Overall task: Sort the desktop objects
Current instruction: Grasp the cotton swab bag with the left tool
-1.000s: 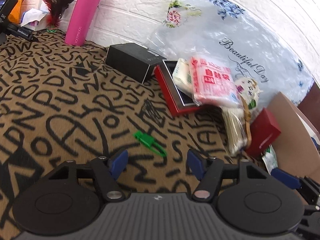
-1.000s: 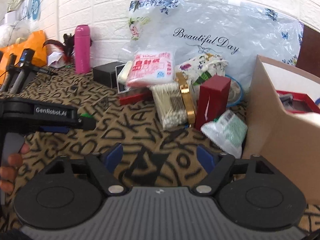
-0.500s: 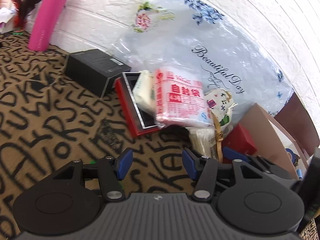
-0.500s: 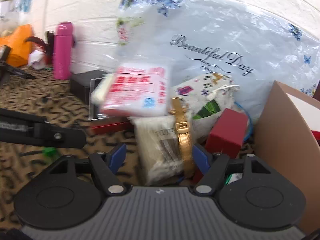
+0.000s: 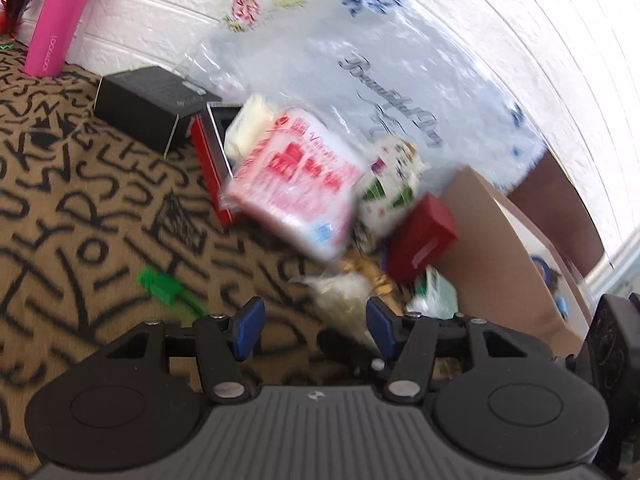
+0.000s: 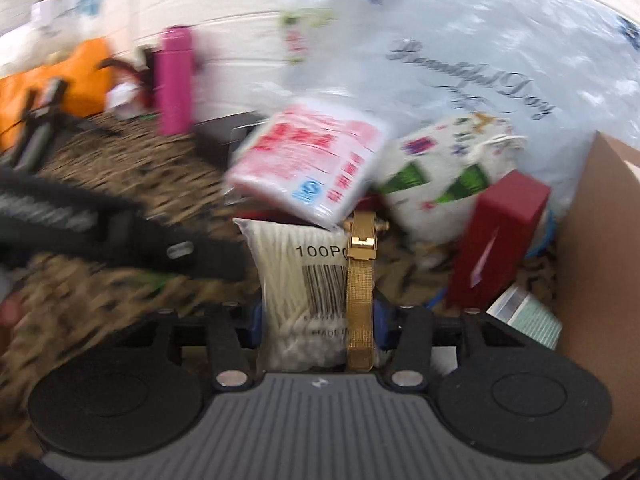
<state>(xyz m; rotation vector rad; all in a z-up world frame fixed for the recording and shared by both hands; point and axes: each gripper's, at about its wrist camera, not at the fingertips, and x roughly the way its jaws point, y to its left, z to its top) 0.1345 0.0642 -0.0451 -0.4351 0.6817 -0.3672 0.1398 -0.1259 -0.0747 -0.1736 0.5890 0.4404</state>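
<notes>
The clear plastic bag of white cotton swabs (image 6: 296, 280) is bracketed lengthwise by the right gripper (image 6: 318, 326), jaws just closing, contact unclear; the left gripper (image 5: 316, 326) is held open, empty.

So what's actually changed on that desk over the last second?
The right gripper pushed forward into the pile. Its jaws have just been closing, and the bag of cotton swabs and the gold watch strap now sit between them. The left gripper swung toward the pile, jaws open on nothing. The green clip, black box and pink bottle stayed put.
</notes>
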